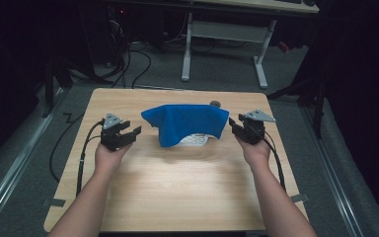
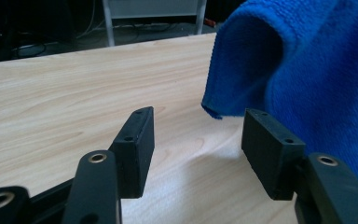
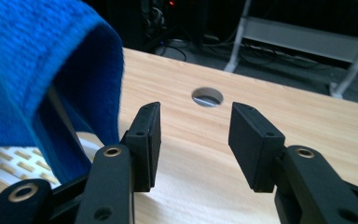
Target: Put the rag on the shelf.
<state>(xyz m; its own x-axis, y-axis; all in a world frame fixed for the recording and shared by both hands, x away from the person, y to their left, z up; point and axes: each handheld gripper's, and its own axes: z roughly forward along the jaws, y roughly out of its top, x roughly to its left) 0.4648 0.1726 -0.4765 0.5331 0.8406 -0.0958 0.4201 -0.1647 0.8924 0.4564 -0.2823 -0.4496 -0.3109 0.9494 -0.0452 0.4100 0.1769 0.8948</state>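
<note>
A blue cloth lies draped over a white slotted object, whose pale latticed edge peeks out under the cloth's near hem. The cloth rises in a hump, so it hangs like a tent rather than lying flat, and it sits between the two grippers, toward the far half of the wooden table.

The left gripper is held just beside the cloth's left edge, jaws pointing toward it. In the left gripper view its two black pads stand wide apart with bare tabletop between them; the blue cloth hangs ahead and off to the right of the jaws, with its folded corner close to the right-hand pad but not pinched. Nothing is held.

The right gripper is just beside the cloth's right edge, jaws pointing inward. In the right gripper view the pads are parted to a moderate gap, with only wood between them. The blue cloth hangs to the left of its left-hand pad, very near it, and the white slotted object shows beneath the cloth. Whether the cloth brushes that pad cannot be told. Ahead of the jaws a round hole is cut in the table.

Both hands grip the gripper bodies from below, with forearms stretched over the near half of the table.
</note>
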